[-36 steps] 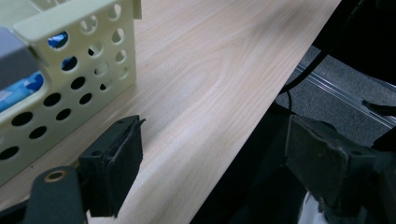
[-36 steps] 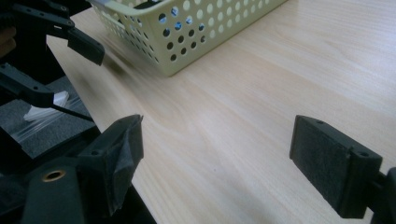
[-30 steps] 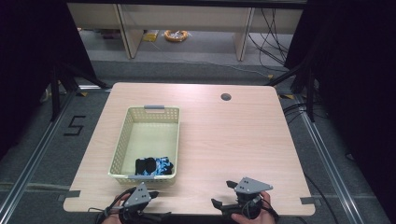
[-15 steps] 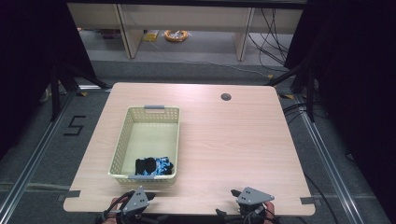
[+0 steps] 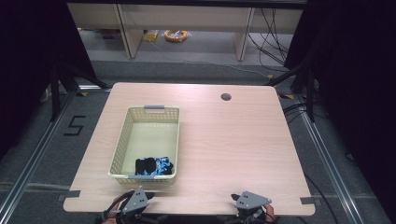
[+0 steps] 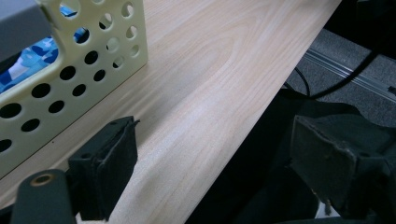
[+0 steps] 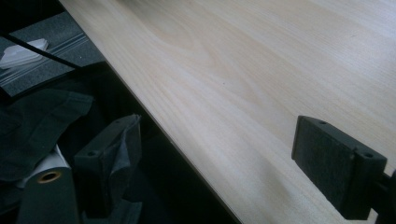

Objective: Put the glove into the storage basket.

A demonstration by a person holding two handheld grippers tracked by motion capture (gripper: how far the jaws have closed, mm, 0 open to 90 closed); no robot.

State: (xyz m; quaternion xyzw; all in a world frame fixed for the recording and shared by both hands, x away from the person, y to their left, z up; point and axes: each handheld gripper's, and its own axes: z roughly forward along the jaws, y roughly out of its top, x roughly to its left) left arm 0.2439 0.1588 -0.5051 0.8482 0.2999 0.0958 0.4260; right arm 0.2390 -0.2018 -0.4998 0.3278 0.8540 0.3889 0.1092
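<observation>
Both of the person's hand-held tools sit low at the near edge of the pale wood-grain table [image 5: 224, 135]; the left gripper [image 5: 136, 198] hangs at the edge just in front of the cream perforated plastic basket [image 5: 122, 140], and the right gripper [image 5: 252, 201] sits further along the same edge, well apart from it; each wears a grey three-cornered plate on top. In the left gripper view the left gripper [image 6: 210, 154] stands released, its two black padded jaws wide apart with nothing between them; one jaw is over the tabletop near the basket's holed wall, the other is off the edge above dark cloth. In the right gripper view the right gripper [image 7: 229, 154] is likewise released and empty; one jaw hangs past the table's edge, the other over bare wood. The bundle of black and blue-patterned cloth [image 5: 153, 165] lies inside the basket at its near end, against the wall closest to the person; through the holes its blue-and-white print shows from the left gripper view; neither tool touches it.
</observation>
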